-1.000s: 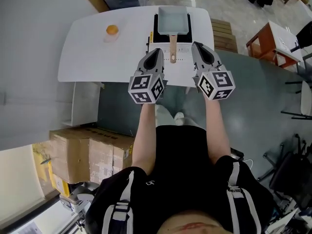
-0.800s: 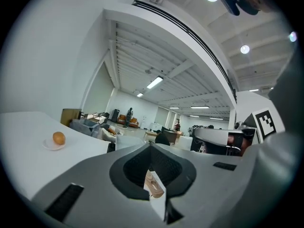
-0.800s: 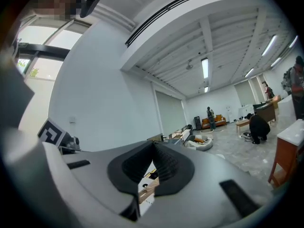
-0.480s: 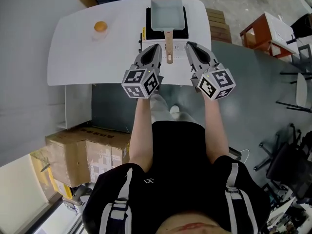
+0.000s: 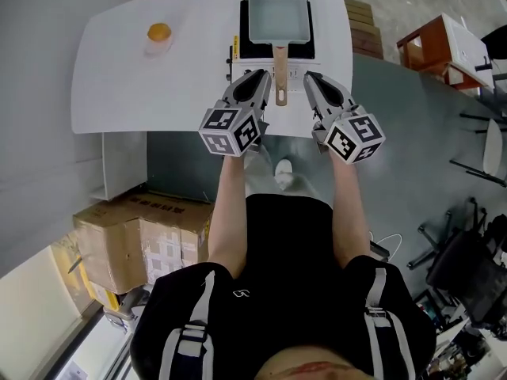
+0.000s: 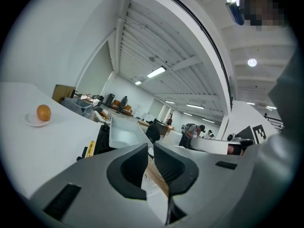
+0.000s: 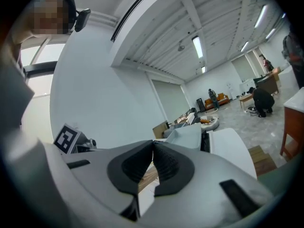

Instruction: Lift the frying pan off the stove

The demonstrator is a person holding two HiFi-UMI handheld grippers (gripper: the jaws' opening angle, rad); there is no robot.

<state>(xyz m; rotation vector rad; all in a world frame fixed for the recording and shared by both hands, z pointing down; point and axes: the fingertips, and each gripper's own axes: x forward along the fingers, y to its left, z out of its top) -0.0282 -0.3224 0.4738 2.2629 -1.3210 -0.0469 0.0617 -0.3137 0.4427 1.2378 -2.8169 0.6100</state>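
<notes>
A rectangular pale grey frying pan (image 5: 277, 13) sits on a black stove (image 5: 238, 47) at the table's far edge. Its wooden handle (image 5: 280, 76) points toward me. My left gripper (image 5: 258, 76) hovers just left of the handle; its jaws are opening, with a narrow gap and nothing between them. In the left gripper view, the left gripper (image 6: 151, 147) shows the handle (image 6: 156, 180) beyond its tips and the pan (image 6: 124, 136) farther off. My right gripper (image 5: 310, 78) hovers right of the handle. In its own view the right gripper (image 7: 153, 143) is shut and empty.
An orange on a small plate (image 5: 158, 34) lies on the white table (image 5: 135, 93) at the left, also the orange (image 6: 43, 112) in the left gripper view. Cardboard boxes (image 5: 142, 244) stand on the floor to my left. A wooden stool (image 5: 432, 42) stands at the right.
The head view has shifted slightly. Both grippers stay on either side of the pan handle, the right one a little closer to it. The pan has not moved.
</notes>
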